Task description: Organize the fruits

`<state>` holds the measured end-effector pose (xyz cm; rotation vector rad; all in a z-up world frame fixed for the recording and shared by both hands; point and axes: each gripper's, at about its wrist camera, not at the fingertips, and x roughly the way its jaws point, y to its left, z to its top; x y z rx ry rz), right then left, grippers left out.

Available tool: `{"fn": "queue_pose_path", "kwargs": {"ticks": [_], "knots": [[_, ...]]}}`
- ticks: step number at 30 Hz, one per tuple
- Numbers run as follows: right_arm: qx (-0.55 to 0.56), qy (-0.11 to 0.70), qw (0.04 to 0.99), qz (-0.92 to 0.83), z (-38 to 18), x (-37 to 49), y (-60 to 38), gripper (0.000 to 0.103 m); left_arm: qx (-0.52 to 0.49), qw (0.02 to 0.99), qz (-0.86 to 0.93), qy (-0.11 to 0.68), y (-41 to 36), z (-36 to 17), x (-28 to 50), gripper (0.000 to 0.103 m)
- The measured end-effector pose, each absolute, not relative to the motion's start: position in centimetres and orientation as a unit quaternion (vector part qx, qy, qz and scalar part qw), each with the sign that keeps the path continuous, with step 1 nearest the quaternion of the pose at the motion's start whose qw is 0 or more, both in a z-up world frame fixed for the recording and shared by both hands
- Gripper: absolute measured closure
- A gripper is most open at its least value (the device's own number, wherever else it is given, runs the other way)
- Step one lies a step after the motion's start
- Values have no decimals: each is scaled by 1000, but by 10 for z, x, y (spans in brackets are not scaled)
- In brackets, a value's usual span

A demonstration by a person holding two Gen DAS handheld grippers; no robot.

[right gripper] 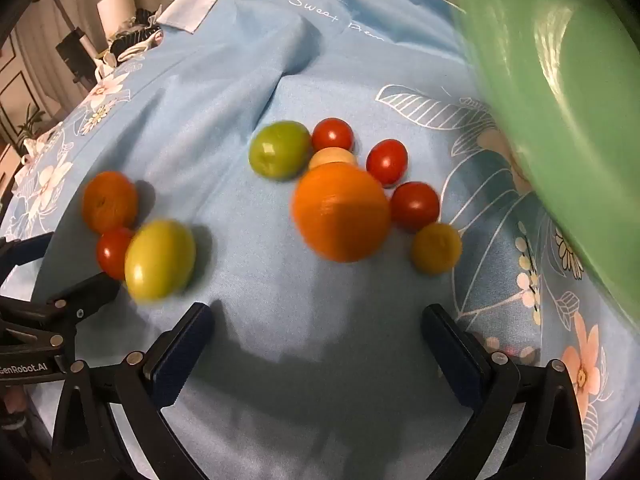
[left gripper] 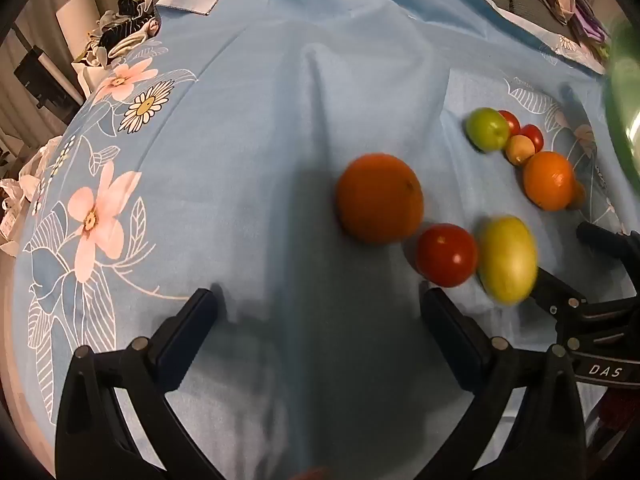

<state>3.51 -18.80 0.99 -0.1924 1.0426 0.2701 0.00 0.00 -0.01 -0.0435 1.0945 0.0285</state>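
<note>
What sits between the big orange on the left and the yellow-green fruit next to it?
A red tomato sits between the orange and the yellow-green fruit, apparently touching both. The left wrist view shows it best.

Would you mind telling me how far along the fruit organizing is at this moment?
Nothing looks sorted yet. Every fruit lies loose on the blue cloth: an orange amid small tomatoes, another orange beside a red tomato. Both grippers, left and right, are open and empty. The green bowl shows no fruit inside.
</note>
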Motion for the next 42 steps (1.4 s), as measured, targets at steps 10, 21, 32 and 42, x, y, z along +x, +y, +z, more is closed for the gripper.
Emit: {"fn": "queue_pose_path", "kwargs": {"ticks": [10, 21, 32, 42], "knots": [[-93, 496, 854, 127, 10, 35, -187, 0, -22, 853, 13, 521, 0, 0, 0, 0], [-94, 496, 854, 127, 10, 35, -186, 0, -20, 854, 13, 520, 0, -2, -4, 0], [-93, 495, 854, 127, 10, 35, -185, 0, -22, 854, 14, 520, 3, -1, -3, 0], [-93, 495, 854, 127, 10, 35, -185, 0, -23, 853, 14, 521, 3, 0, -3, 0]]}}
